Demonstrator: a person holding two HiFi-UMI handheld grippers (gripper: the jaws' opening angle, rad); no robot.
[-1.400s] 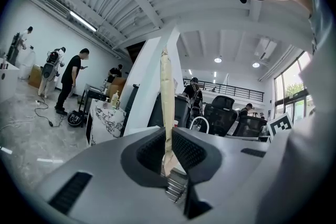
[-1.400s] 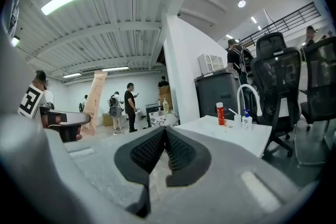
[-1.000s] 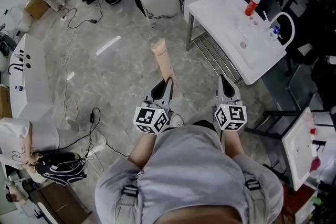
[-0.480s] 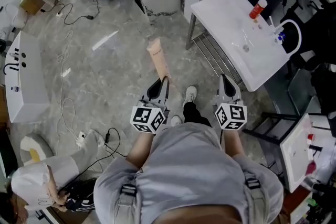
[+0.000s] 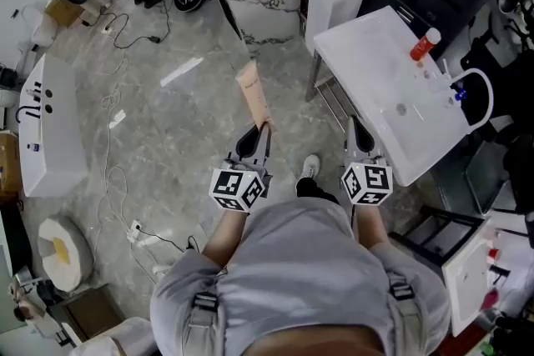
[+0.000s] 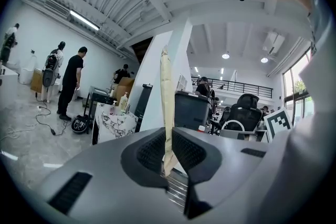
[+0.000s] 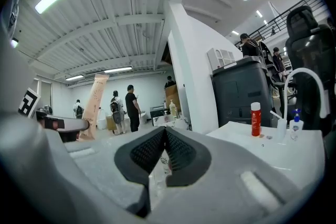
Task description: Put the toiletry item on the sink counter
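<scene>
- Since the earlier frames, the white sink tabletop has slid down and inward in the head view. Its near corner now lies near the right claw. Both claws keep their places in the frame, so I read this as the person walking toward it.
- Left claw is clamped on the lower end of the tan tube. The tube sticks out past the pads toward the upper middle of the frame, over the grey floor and apart from the tabletop.
- Right claw has its pads pressed together with nothing between them.
- Progress, as I judge it: the pickup is done and the carry is under way. Still to do is bringing the tube over the tabletop, setting it on a bare patch and letting go.
- Left gripper view adds what the head view cannot. It shows the tube edge-on, pinched between the ribbed pads of the left claw and rising through the middle of the frame.
- Right gripper view shows the goal from the side. The tabletop is at right, with a red-capped bottle and an arched faucet standing on it. The tube shows at left, and the shut right claw low in the centre.
- Only the head view gives the layout from above. The bottle and faucet sit at the far end, and the near end is plain white surface.
</scene>
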